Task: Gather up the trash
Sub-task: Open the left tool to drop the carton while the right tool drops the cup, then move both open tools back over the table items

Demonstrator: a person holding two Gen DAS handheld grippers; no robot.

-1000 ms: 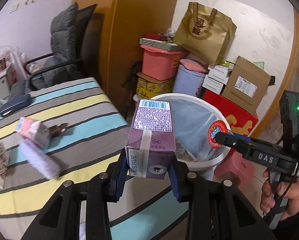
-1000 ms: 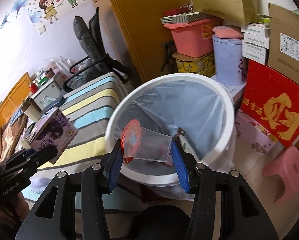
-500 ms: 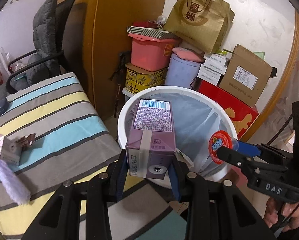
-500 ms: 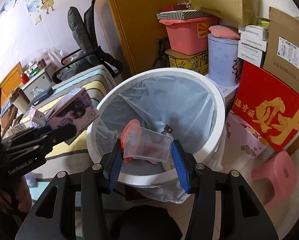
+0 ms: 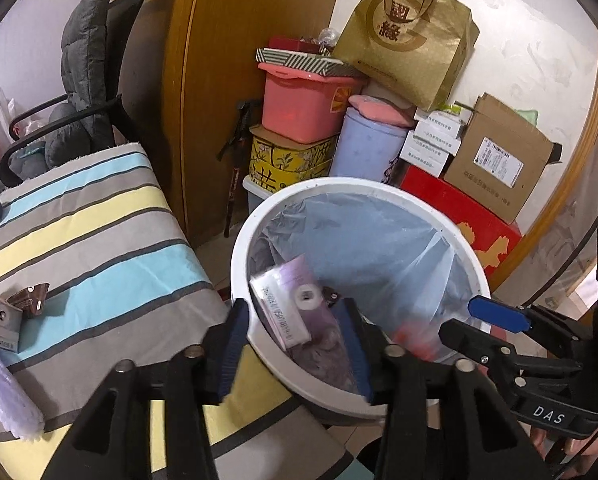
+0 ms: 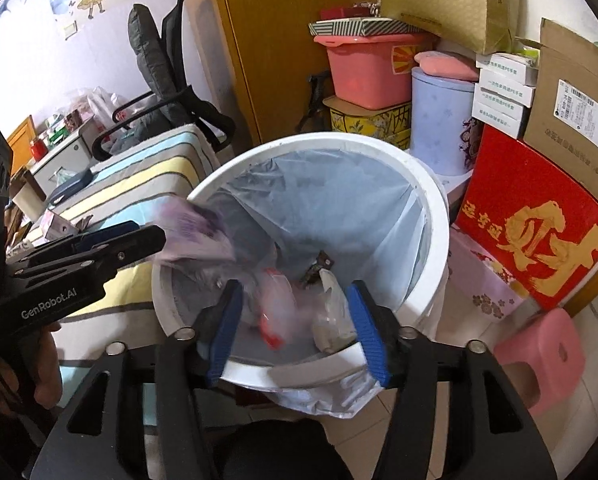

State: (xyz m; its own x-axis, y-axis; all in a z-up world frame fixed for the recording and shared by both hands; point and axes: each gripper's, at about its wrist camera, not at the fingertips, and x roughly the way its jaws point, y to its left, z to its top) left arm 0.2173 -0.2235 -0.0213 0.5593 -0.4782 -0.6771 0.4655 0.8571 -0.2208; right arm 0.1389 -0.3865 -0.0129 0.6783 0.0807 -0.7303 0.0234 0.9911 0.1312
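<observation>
With both sets of jaws opening over the bin, nothing is pinched: left gripper [image 5: 295,344] at lower centre has let the purple carton [image 5: 289,304] tip inside the white bin [image 5: 379,186], right gripper [image 6: 295,328] has shed the blurred clear cup [image 6: 275,312], so both drop in. Farther left, wrappers [image 5: 31,298] remain on the striped bed [image 5: 99,216].
</observation>
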